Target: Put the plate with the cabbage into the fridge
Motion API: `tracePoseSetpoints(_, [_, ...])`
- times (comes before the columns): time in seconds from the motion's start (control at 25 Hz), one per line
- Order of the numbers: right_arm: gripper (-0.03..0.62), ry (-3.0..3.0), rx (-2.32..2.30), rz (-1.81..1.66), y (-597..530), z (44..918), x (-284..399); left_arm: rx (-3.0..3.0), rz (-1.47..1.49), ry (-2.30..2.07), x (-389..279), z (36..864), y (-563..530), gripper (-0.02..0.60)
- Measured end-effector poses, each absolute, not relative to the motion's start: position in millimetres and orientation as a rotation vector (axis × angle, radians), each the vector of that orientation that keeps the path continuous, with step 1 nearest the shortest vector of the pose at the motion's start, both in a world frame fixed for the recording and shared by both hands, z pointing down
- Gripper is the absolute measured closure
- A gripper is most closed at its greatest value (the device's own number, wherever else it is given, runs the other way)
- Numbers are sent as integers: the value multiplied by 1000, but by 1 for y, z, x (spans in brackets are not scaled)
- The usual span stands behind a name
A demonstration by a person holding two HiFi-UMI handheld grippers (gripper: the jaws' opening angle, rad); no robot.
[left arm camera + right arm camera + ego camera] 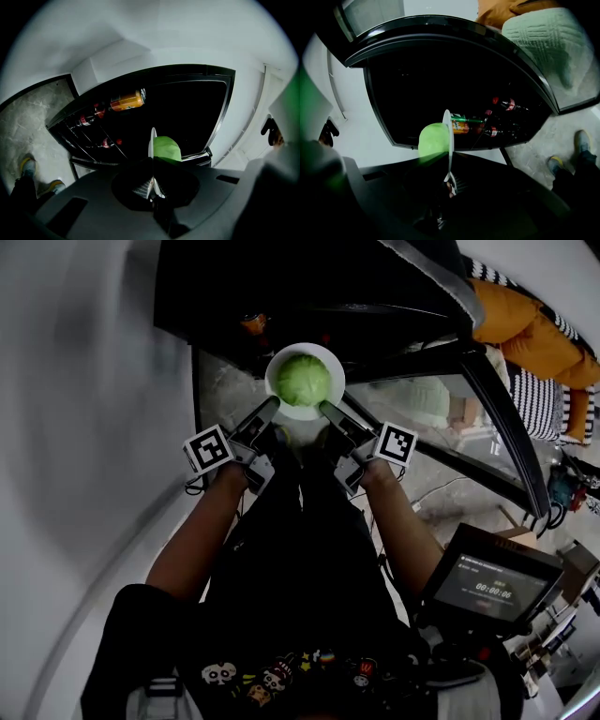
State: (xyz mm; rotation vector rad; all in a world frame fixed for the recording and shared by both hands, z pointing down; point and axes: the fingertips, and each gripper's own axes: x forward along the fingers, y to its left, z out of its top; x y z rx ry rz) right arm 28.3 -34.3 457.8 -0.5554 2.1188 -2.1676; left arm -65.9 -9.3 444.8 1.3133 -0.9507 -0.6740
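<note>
A white plate (pixel 278 360) with a round green cabbage (pixel 303 380) on it hangs in the air in front of the dark open fridge (pixel 309 287). My left gripper (pixel 275 407) is shut on the plate's near-left rim and my right gripper (pixel 325 410) is shut on its near-right rim. In the left gripper view the plate (pixel 151 140) shows edge-on with the cabbage (pixel 167 149) to its right, clamped at my left gripper (pixel 153 183). In the right gripper view the plate (pixel 448 136) is edge-on, the cabbage (pixel 433 139) on its left, held by my right gripper (pixel 448 179).
The fridge's open door (pixel 487 399) with glass stands at the right. Bottles and an orange drink (pixel 126 101) lie on a rack inside the fridge. A white wall (pixel 84 427) runs along the left. The person's shoes (pixel 581 140) stand on the speckled floor. A screen device (pixel 487 587) sits lower right.
</note>
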Motion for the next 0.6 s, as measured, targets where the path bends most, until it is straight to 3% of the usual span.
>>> tracePoseSetpoints(0.6, [574,2068,-543,-2272,-31,470,27,1284,-561,-1014,-71,450,-7,572])
